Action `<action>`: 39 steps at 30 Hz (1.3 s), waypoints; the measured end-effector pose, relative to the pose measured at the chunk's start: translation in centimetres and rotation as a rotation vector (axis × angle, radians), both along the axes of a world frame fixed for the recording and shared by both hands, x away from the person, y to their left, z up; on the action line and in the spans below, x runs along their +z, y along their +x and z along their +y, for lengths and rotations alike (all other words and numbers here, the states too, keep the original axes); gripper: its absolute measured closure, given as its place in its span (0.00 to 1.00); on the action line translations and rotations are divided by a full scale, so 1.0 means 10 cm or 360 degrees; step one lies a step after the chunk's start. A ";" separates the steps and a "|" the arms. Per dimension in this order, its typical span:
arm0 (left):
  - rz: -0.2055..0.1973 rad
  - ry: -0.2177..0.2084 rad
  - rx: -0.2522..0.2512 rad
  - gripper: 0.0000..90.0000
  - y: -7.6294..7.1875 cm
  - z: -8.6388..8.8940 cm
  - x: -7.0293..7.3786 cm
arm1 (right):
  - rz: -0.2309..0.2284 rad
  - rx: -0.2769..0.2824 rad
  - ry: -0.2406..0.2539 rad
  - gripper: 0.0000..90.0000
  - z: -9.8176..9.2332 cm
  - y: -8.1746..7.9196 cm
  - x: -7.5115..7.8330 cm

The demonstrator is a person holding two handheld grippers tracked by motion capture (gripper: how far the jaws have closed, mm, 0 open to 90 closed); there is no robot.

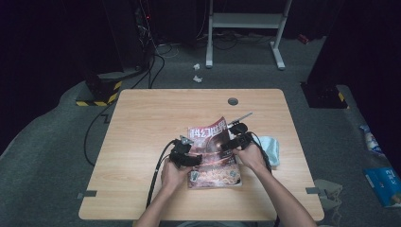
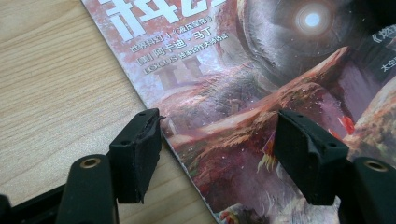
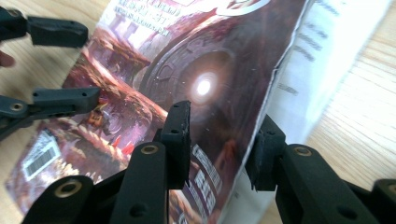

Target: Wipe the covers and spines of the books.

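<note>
On the pale wooden table (image 1: pixel 142 123), the glossy red-covered magazine (image 1: pixel 213 156) is being held down by the spread left tongs (image 2: pixel 217 149) while its lifted cover is being straddled, probably ungripped, by the half-open right tongs (image 3: pixel 219 144), so it may slip or crease.

Reds and rust on pale wood

The magazine (image 1: pixel 213 153) has a cover of dark red, rust and purple, with big white characters across its top, a bright white glow inside a dark ring at its middle, and a white barcode patch at a lower corner; its inner page is white with grey print. Under the magazine, the surface (image 1: pixel 142 123) is light wood grain. Both claws are matt black. Right of the magazine lies a pale blue cloth (image 1: pixel 271 147).
</note>
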State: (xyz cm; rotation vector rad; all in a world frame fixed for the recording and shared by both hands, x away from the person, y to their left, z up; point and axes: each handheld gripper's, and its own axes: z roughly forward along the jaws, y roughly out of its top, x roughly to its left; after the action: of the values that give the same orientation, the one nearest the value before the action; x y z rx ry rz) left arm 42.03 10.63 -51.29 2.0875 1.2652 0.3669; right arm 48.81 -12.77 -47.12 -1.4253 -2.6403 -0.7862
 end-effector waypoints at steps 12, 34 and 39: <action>0.0059 -0.0090 -0.0056 0.27 0.01 0.06 0.00 | -0.0078 0.0075 -0.0007 0.95 0.02 -0.05 0.03; 0.0135 -0.0185 -0.0054 0.16 0.04 0.14 0.01 | -0.0199 0.0167 0.0085 0.98 0.07 -0.18 0.34; 0.0131 -0.0201 -0.0066 0.13 0.06 0.15 0.00 | -0.0228 0.0194 0.0117 0.98 0.06 -0.21 0.38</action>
State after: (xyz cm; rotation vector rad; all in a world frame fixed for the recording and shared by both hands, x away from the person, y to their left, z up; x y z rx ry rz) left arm 42.59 12.12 -51.27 2.0360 1.2573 0.1793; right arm 46.69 -12.20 -43.28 -1.2211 -2.7382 -0.9956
